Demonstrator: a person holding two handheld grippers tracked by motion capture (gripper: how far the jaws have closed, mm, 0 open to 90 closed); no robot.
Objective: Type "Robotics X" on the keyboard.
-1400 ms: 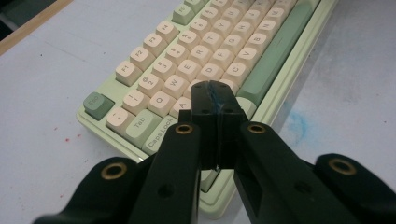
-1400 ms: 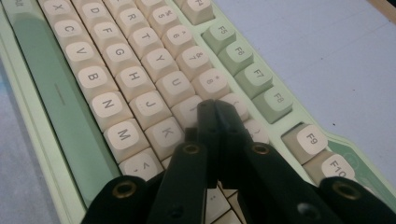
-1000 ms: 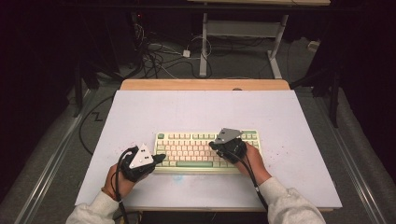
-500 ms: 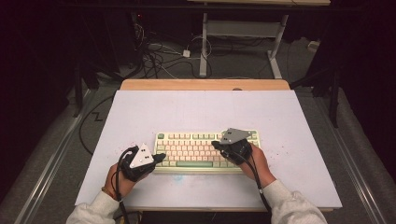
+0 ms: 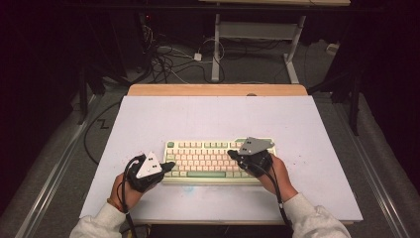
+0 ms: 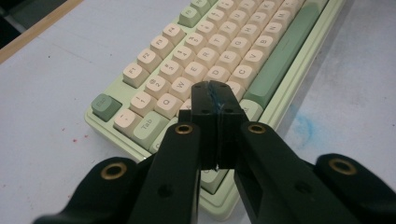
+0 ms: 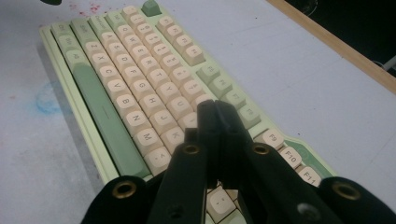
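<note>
the table (image 5: 148, 119) has a pale, whitish-lilac top with a strip of bare light wood along its far edge. one thing lies directly on it: a keyboard (image 5: 208, 159) with a light green case, cream keys and darker green keys at the corners, and a long green space bar on the near row. it sits flat, square to the table edges, in the near half of the top and about midway across. the surface carries small red specks near the keyboard's left end (image 6: 74, 139) and a faint blue smudge just in front of the space bar (image 7: 46, 100).
</note>
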